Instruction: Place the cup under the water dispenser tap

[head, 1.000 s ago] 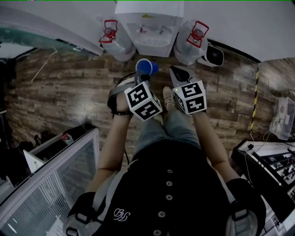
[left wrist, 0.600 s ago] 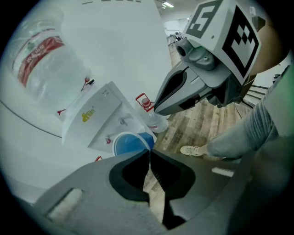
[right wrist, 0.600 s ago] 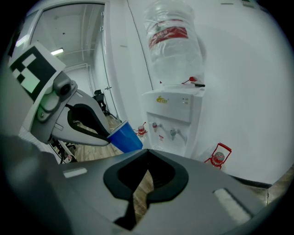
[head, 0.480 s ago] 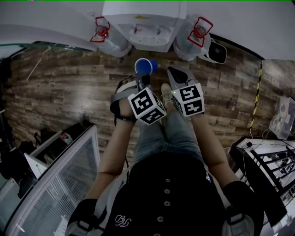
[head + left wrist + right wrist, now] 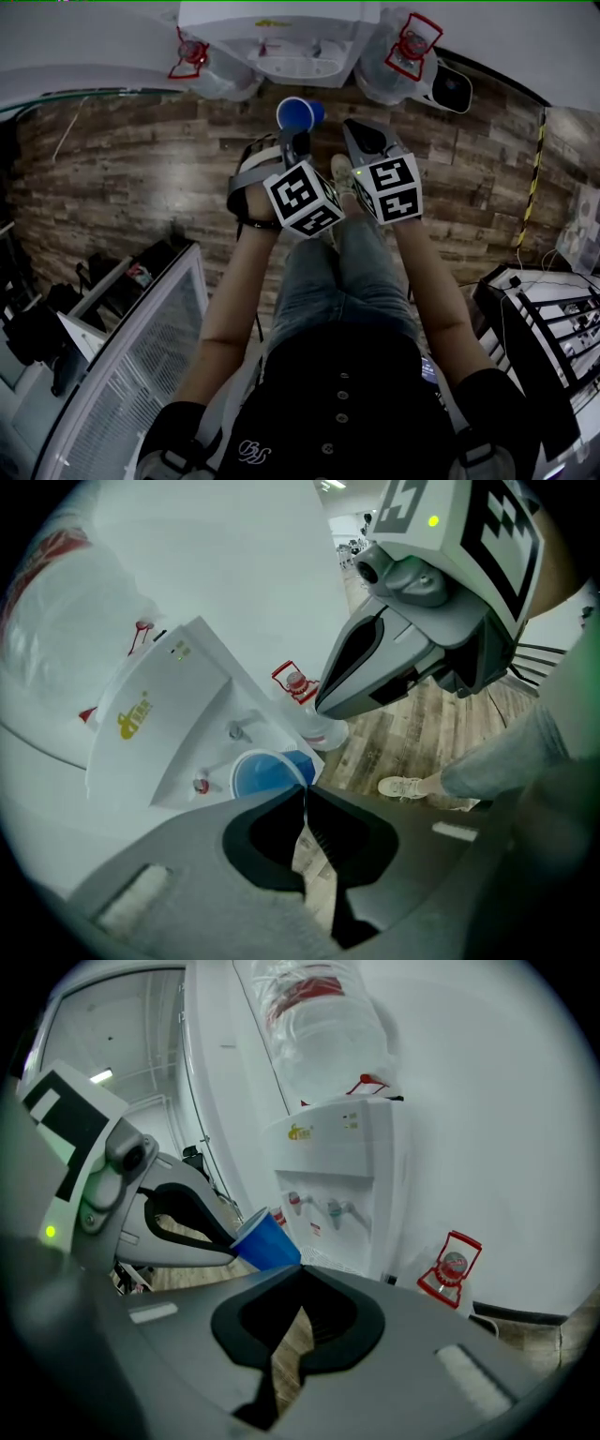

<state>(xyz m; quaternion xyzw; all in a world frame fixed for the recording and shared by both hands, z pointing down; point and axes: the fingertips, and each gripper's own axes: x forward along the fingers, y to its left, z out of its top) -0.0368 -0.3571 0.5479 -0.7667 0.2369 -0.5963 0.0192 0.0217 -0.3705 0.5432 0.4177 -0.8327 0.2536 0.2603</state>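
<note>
Step in hand: carrying the cup in. The left gripper (image 5: 296, 137) is pinched on the rim of the blue cup (image 5: 298, 113), which sits at its 12 o'clock. The right gripper (image 5: 349, 127) is closed and empty, at the cup's 3 o'clock. The dispenser (image 5: 281, 42) stands at the cup's 12 o'clock; the taps (image 5: 293, 1201) are not yet above the cup. Next, I judge: move it forward, level it, and settle it under one tap.
</note>
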